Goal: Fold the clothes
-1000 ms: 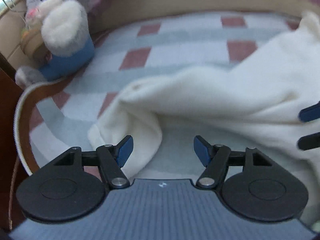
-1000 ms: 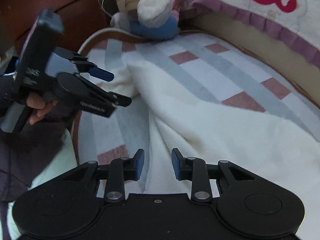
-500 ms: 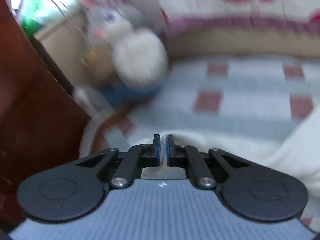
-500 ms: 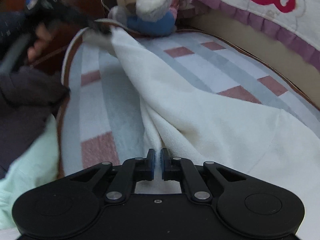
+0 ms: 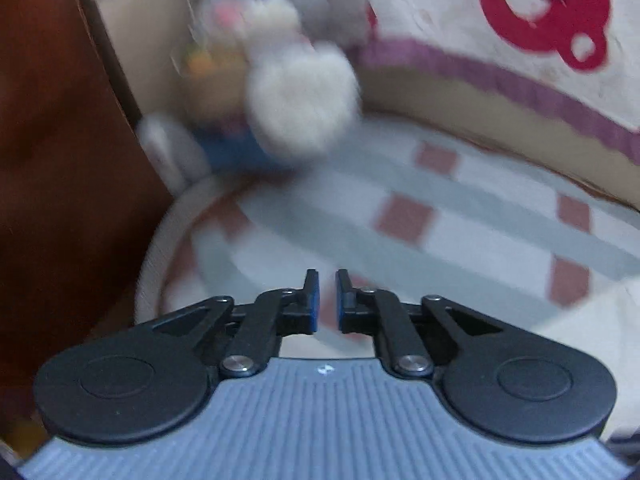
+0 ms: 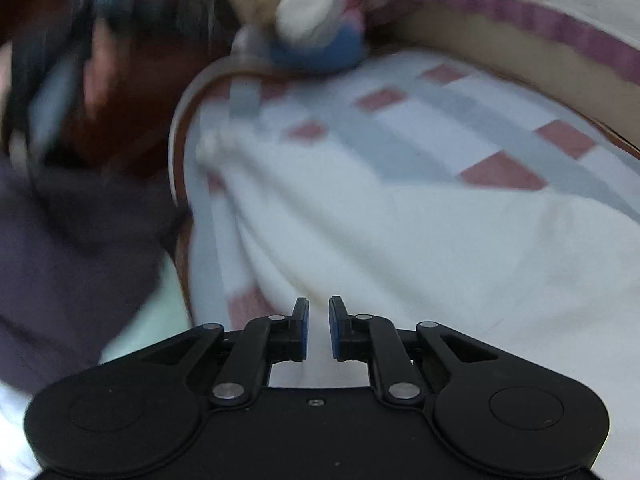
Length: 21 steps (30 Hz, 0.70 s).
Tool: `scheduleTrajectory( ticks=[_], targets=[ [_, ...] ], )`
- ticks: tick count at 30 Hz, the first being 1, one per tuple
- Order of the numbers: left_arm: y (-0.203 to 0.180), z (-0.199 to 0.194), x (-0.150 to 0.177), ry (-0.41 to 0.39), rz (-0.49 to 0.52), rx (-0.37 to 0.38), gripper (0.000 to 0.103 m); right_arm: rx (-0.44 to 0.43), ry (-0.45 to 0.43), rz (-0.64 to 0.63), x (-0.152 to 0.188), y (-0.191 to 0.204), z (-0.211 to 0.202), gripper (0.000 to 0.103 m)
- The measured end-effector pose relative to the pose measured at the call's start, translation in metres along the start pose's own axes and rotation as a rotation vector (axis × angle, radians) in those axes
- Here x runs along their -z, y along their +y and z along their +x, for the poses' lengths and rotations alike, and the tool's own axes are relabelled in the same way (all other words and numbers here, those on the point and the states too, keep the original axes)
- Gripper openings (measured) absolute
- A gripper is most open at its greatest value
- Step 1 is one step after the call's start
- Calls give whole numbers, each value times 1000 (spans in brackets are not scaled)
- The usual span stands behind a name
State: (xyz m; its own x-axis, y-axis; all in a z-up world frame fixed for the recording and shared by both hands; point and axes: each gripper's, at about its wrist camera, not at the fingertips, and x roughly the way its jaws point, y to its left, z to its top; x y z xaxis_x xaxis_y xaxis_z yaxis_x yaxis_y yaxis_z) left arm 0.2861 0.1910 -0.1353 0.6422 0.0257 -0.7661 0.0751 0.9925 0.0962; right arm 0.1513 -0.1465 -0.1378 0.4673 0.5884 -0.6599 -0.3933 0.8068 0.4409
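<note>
Right wrist: white garment (image 6: 420, 240) beyond right tool (image 6: 318, 329)

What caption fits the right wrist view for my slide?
Right tongs, nearly closed, over a white garment spread on a checked bedsheet, stuffed bunny blurred at the bed's far corner.

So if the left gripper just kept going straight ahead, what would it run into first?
Probably the checked bedcover just past the left gripper; further along that line sits the plush rabbit. Blur makes depth uncertain.
</note>
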Motion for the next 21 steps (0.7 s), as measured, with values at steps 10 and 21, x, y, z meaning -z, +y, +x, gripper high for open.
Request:
scheduleTrajectory(
  ticks=[10, 21],
  targets=[
    [14, 53, 90, 185, -255, -32, 49, 366, -159, -22, -12, -79, -127, 49],
    [19, 88, 82, 77, -353, -15, 65, 505, -66, -109, -13, -147, -62, 50]
  ],
)
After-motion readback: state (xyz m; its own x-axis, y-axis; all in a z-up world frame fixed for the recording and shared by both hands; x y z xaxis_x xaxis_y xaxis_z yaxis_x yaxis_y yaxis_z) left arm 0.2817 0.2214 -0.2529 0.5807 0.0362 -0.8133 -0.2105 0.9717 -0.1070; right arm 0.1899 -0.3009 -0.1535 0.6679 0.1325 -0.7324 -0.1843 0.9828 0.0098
